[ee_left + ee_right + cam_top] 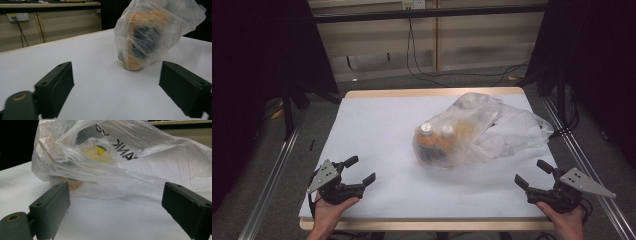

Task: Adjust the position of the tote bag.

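Contents veiled by bag

The bag point(477, 132) blurs the orange items point(437, 142) at its 8 o'clock end; its printed lettering point(125, 148) is crumpled, unreadable.

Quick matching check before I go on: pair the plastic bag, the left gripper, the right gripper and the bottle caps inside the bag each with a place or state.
Things:
1. plastic bag
2. left gripper
3. right gripper
4. bottle caps

Places or states:
A. open, at the table's near right corner
B. white, seen through the film
C. translucent, lying right of the table's centre
D. open, at the table's near left corner

Pairs: 1-C, 2-D, 3-A, 4-B
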{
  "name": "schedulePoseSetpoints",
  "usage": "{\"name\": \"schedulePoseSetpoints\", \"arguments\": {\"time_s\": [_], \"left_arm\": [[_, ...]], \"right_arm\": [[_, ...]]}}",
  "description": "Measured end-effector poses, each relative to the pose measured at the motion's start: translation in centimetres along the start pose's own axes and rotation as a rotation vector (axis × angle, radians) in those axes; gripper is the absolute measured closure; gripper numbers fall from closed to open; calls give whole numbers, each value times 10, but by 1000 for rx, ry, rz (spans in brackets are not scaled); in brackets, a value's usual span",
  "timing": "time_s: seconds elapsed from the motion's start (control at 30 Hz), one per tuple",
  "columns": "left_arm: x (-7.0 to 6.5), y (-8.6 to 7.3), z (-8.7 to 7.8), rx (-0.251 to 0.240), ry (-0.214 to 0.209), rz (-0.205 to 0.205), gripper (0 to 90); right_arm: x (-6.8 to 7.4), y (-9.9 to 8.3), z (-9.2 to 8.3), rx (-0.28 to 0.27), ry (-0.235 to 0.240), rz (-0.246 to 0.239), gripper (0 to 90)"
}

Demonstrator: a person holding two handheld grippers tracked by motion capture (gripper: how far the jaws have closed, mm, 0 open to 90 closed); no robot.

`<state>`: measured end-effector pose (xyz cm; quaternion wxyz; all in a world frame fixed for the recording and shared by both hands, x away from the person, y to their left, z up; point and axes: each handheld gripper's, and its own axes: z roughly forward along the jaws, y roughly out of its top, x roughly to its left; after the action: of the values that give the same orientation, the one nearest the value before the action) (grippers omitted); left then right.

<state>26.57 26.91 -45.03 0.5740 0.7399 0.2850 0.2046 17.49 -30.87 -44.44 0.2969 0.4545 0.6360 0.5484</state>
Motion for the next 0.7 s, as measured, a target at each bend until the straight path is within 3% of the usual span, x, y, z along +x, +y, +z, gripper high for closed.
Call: {"name": "schedulePoseSetpoints", "arguments": {"time_s": [0.03, 0.07, 0.13, 0.2, 0.27, 0.33, 0.37, 0.47, 0.7], "left_arm": [[-2, 0, 2, -22, -4, -34, 155], [1, 0, 1, -1, -8, -12, 155], [2, 0, 2, -1, -20, -54, 169], [3, 0, 2, 4, -38, -65, 186], [2, 0, 3, 33, -44, -36, 237], [-1, 0, 5, 36, -71, -46, 260], [-2, 1, 5, 46, -67, -31, 286], [-5, 3, 8, 58, -83, -55, 326], [-17, 11, 16, 108, -117, -21, 402]], "right_arm": [[-1, 0, 0, 2, -2, -9, 77], [-2, -1, 1, 10, 5, -16, 77], [-2, -1, 3, 18, 3, -13, 77], [-2, -1, 4, 28, 11, -15, 79], [-3, -1, 7, 33, 16, -12, 81], [-3, 0, 7, 36, 22, -7, 90], [-4, 0, 7, 39, 22, -2, 94], [-5, 0, 9, 44, 26, -2, 106], [-4, 1, 11, 70, 50, -20, 142]]}}
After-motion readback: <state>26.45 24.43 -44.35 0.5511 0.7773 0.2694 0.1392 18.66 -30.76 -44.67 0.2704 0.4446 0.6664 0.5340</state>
